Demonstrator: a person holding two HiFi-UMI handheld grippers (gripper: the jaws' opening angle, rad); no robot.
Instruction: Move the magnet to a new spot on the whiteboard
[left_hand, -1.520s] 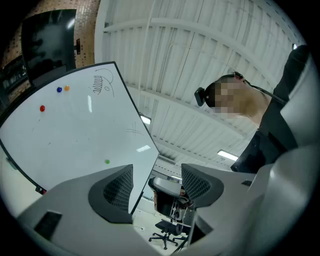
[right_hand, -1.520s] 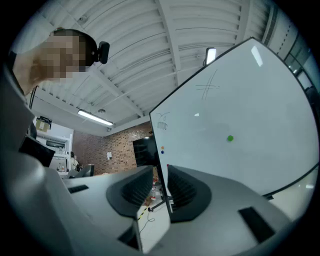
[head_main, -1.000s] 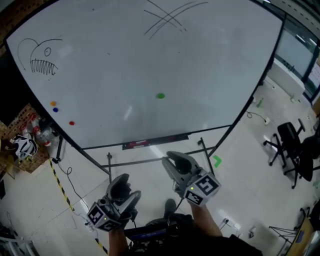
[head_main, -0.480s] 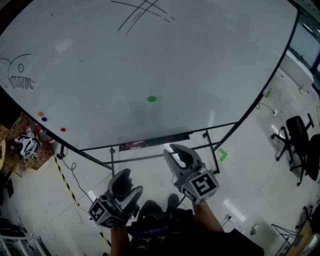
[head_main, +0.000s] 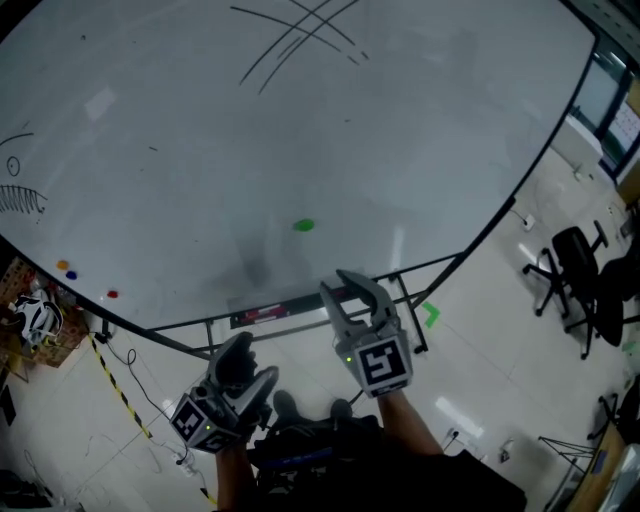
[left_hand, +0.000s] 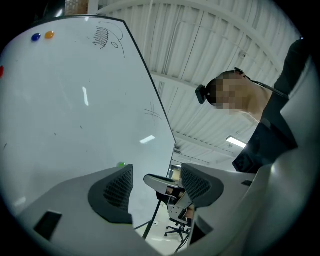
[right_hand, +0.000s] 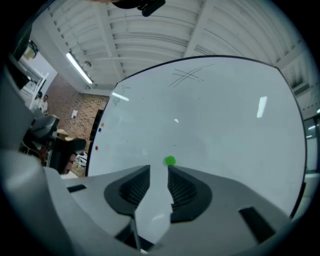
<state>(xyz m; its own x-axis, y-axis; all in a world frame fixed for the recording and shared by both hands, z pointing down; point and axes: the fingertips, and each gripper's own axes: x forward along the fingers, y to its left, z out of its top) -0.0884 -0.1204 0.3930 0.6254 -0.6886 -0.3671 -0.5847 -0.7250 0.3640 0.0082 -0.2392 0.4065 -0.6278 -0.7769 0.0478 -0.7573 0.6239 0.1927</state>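
the green magnet (head_main: 304, 225) sits low on the whiteboard (head_main: 420, 140), just beyond the tips of the right gripper (head_main: 345, 288) and apart from them. its jaws have just been opening, a narrow gap with nothing between. the left gripper (head_main: 240, 352), lower, has its jaws wide apart and empty.

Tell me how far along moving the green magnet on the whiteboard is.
Done: nothing yet. The green magnet sits untouched on the whiteboard. In hand: the right gripper is lined up on it, short of the board; its jaws have just been opening, with nothing between them. The left gripper hangs lower, open and empty. Left: reach the magnet, grip it, and set it at a new spot.
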